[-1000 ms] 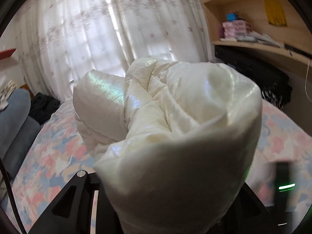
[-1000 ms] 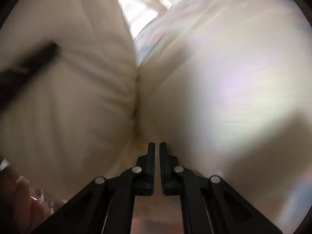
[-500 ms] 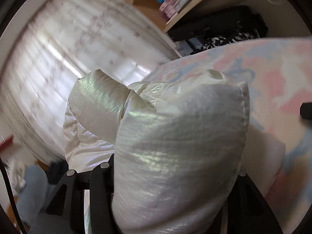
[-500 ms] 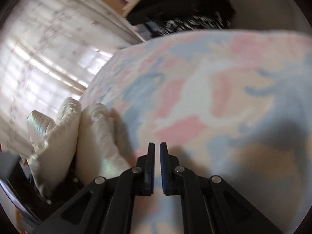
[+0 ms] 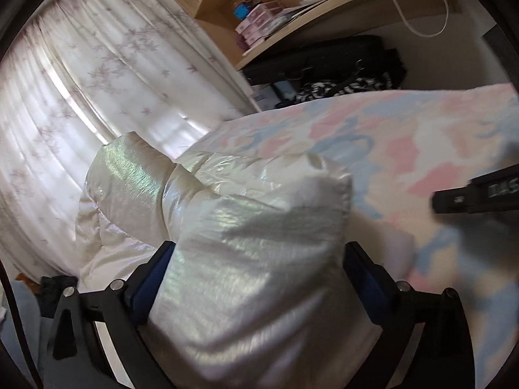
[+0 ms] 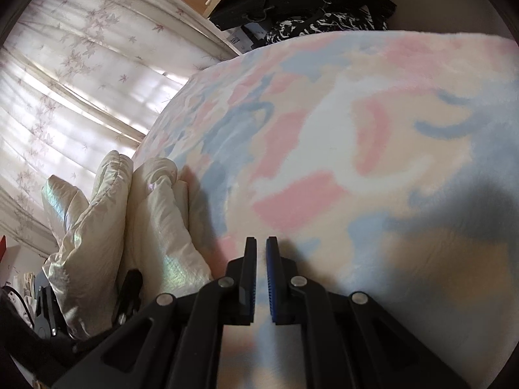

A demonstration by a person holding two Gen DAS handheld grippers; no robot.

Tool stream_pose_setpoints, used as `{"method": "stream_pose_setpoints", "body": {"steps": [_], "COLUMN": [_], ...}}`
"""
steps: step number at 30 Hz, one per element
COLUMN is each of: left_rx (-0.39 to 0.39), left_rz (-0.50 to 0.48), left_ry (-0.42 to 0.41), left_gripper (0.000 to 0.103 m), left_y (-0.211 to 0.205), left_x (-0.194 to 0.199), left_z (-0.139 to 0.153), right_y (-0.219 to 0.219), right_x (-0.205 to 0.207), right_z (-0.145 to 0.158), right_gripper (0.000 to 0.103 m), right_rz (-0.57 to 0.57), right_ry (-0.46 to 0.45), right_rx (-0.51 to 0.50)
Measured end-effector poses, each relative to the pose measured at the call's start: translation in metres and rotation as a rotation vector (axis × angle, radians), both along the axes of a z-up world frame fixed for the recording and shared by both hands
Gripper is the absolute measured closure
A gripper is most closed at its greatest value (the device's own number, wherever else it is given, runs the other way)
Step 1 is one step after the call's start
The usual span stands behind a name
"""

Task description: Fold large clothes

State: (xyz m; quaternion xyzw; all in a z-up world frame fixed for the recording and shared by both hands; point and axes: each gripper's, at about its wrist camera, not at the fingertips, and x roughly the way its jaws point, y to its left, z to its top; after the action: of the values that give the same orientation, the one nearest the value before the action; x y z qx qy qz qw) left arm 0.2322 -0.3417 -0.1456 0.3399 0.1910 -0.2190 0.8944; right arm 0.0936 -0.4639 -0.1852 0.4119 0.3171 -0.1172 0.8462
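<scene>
— Pearly quilted fabric fills the left wrist view: is that the puffer jacket (image 5: 253, 259)?

— Yes, bundled between the left gripper (image 5: 256, 259), whose jaws are opening around it; the pads look just clear of the fabric.

— Where does it lie?

— At the near edge of the pastel fleece blanket (image 6: 356, 129), its long axis running away toward the curtain (image 5: 81, 97).

— And the right gripper (image 6: 261, 253)?

— Closed on nothing, pointing down at bare blanket. The jacket sits off to its left, so the left hand is nearer.
</scene>
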Motion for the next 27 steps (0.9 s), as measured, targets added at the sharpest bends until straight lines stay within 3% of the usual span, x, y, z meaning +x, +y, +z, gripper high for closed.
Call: {"method": "stream_pose_setpoints", "body": {"steps": [3,5,7,9,14,17,20,21,24,27], "left_rx": [-0.067,-0.111,-0.157,-0.185,-0.235,-0.266,-0.313,-0.363,-0.461,-0.5], "left_rz": [-0.019,-0.027,-0.034,-0.03,0.051,0.172,0.339,0.394,0.473,0.504], "left_ry": [0.07,0.108,0.143,0.158,0.188,0.217,0.307,0.371,0.439,0.428], "left_gripper": [0.003,0.003,0.003,0.003,0.003,0.003,0.003,0.003,0.003,0.003], "left_y": [0.016,0.027,0.047,0.067,0.13,0.168,0.205,0.222,0.25,0.257], "left_x": [-0.011,-0.017,-0.026,-0.033,-0.024,0.002,0.045,0.065,0.1,0.126], "left_z": [0.018,0.031,0.048,0.06,0.083,0.085,0.076,0.071,0.063,0.057], "right_y": [0.008,0.014,0.018,0.022,0.035,0.049,0.071,0.078,0.103,0.12], "right_x": [0.002,0.004,0.004,0.006,0.019,0.04,0.071,0.083,0.128,0.17], "right_z": [0.011,0.021,0.032,0.047,0.1,0.137,0.162,0.168,0.174,0.17], "right_gripper": [0.095,0.085,0.059,0.049,0.047,0.035,0.025,0.025,0.025,0.025], "right_rz": [0.038,0.067,0.094,0.124,0.209,0.293,0.424,0.465,0.623,0.754], "right_ry": [0.003,0.008,0.001,-0.017,-0.082,-0.135,-0.175,-0.175,-0.152,-0.122], "right_rx": [-0.031,-0.058,-0.075,-0.103,-0.199,-0.253,-0.297,-0.321,-0.369,-0.393]}}
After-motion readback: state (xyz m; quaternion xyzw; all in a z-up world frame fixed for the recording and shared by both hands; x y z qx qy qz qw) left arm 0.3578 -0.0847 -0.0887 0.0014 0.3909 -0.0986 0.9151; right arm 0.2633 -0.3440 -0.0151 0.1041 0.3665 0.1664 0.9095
